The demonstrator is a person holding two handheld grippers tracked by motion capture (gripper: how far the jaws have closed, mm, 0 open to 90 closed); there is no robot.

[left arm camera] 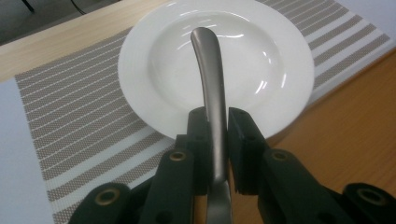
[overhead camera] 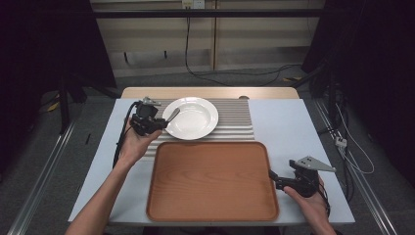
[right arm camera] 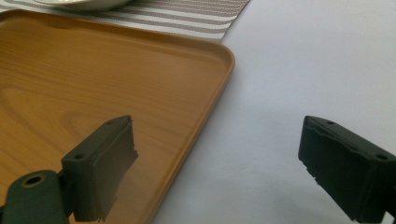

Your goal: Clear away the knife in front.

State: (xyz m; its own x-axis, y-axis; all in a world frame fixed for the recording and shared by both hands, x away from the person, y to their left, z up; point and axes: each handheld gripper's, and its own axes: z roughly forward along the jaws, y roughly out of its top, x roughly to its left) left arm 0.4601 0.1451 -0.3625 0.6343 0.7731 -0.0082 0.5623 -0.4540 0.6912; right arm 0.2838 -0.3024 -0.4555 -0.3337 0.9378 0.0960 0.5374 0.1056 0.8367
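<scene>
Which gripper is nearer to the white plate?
The left. The left gripper holds a metal utensil handle over the white plate at its left rim. The right gripper hovers open beside the wooden tray, far from the plate.

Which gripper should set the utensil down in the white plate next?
Left. The left gripper is shut on the metal utensil, whose free end hangs over the white plate. The right gripper is open, by the wooden tray's right edge, away from the plate.

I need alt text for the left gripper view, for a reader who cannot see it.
Two black jaws of the left gripper are shut on a grey metal utensil handle, which reaches over a white plate. The plate rests on a striped placemat beside a wooden tray.
</scene>
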